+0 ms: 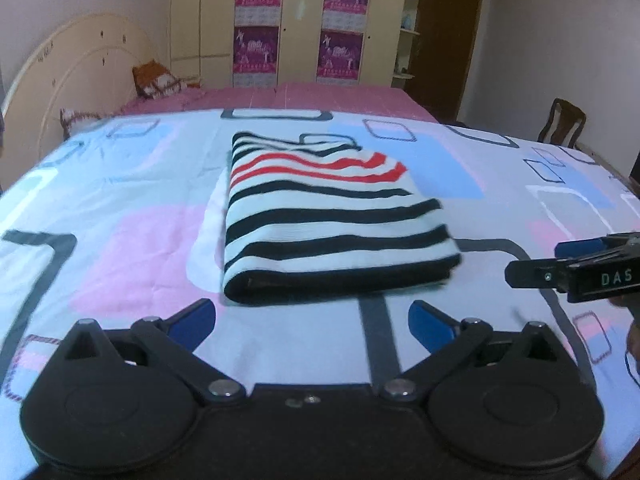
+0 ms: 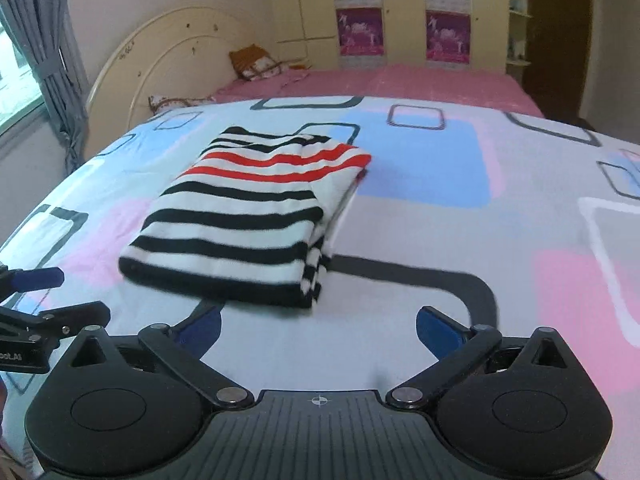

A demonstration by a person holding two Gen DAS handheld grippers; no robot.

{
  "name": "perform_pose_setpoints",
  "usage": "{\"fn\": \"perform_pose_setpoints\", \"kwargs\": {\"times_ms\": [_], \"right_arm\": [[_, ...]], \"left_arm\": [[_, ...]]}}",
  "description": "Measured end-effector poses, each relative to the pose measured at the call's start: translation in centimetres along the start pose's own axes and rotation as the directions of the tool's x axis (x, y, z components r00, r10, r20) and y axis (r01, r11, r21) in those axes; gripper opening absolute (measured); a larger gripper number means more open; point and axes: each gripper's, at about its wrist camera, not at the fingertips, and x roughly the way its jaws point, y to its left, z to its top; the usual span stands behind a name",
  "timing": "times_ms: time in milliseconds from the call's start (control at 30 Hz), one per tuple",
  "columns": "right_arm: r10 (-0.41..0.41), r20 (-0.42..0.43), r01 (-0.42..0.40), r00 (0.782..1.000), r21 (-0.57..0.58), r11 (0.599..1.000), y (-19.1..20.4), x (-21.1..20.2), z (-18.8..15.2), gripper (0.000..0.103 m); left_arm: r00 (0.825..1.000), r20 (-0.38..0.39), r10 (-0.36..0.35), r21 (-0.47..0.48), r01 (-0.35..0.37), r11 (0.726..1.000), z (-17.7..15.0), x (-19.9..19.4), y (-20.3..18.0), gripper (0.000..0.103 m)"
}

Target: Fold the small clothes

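A pink-sheeted bed (image 2: 420,80) with a cream arched headboard (image 2: 160,52) stands before tall cream wardrobes (image 1: 200,20); grey curtains (image 2: 44,40) flank a daylit window (image 2: 16,80).

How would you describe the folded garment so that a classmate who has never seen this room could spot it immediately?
Start at the big bed, spread with a pastel sheet of pink and blue blocks and dark square outlines. Near the sheet's middle, ahead of both open grippers, lies the folded striped top, a neat flat rectangle. It alone carries bold black-and-white stripes, with red stripes across its far end.
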Motion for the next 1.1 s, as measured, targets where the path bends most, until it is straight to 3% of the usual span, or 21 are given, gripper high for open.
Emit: {"fn": "perform_pose_setpoints", "kwargs": {"times_ms": [267,633,1100], "right_arm": [[-0.043,0.096,0.039,0.994,0.039,0.998,1.4,-8.6,-2.5,0.103],[-0.080,0.135,0.075,0.988,0.047,0.996,3.4,-17.0,-6.8,0.103],[-0.076,0.166,0.072,0.983,0.028,0.997,5.6,-20.3,-8.4,0.103]], "left_arm": [[0.998,0.063,-0.012,-0.021,0.013,1.000,-0.5,-5.8,-2.5,0.103],[0.993,0.113,-0.024,0.000,0.025,1.000,-3.2,-13.0,-4.9,0.103],[0.986,0.164,-0.018,-0.003,0.018,1.000,-4.3,-16.5,-5.1,0.103]]}}
